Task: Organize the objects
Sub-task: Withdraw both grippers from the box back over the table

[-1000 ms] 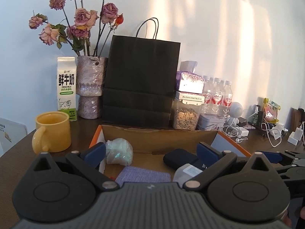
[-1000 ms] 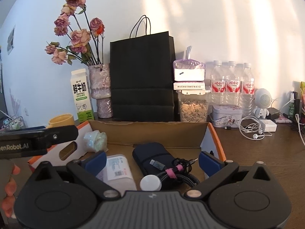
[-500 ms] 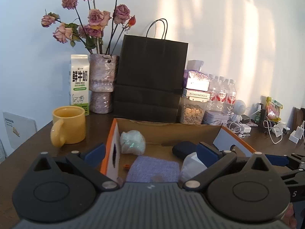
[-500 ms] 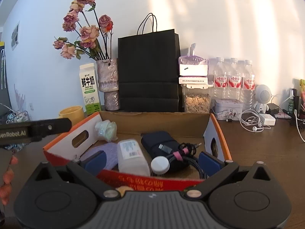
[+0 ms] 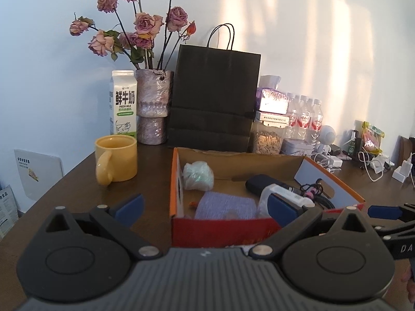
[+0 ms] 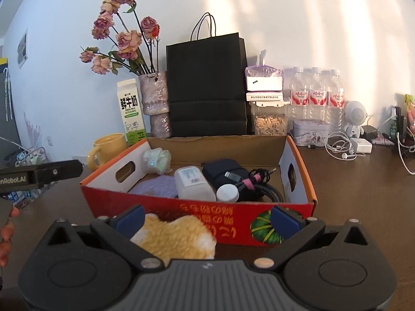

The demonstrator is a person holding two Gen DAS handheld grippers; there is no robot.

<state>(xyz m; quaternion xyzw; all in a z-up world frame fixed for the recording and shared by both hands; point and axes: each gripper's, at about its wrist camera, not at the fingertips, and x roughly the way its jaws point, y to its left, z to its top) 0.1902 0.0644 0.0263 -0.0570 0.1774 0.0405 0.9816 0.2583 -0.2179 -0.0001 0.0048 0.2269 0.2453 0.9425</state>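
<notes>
A cardboard box (image 5: 223,233) with a red front wall and orange rims stands on the dark table. In it lie a crumpled plastic bag (image 5: 198,176), a purple cloth (image 5: 224,206), a white bottle (image 6: 193,182), a dark pouch (image 6: 224,172) and a coiled cable (image 6: 262,185). My left gripper (image 5: 206,207) hangs open before the box's left front corner, holding nothing. My right gripper (image 6: 207,219) is open in front of the box (image 6: 160,204). A fluffy yellow-and-white item (image 6: 173,235) lies on the table between its fingers, close to the left one.
A yellow mug (image 5: 116,159) stands left of the box. Along the wall are a milk carton (image 5: 123,102), a vase of dried roses (image 5: 153,108), a black paper bag (image 5: 214,98), a seed jar (image 6: 269,123), water bottles (image 6: 316,96), and earphones and chargers (image 6: 342,150).
Both grippers have drawn back from above the box toward its near side. The red front wall and the fluffy yellow item have come into view. Both stay open.
</notes>
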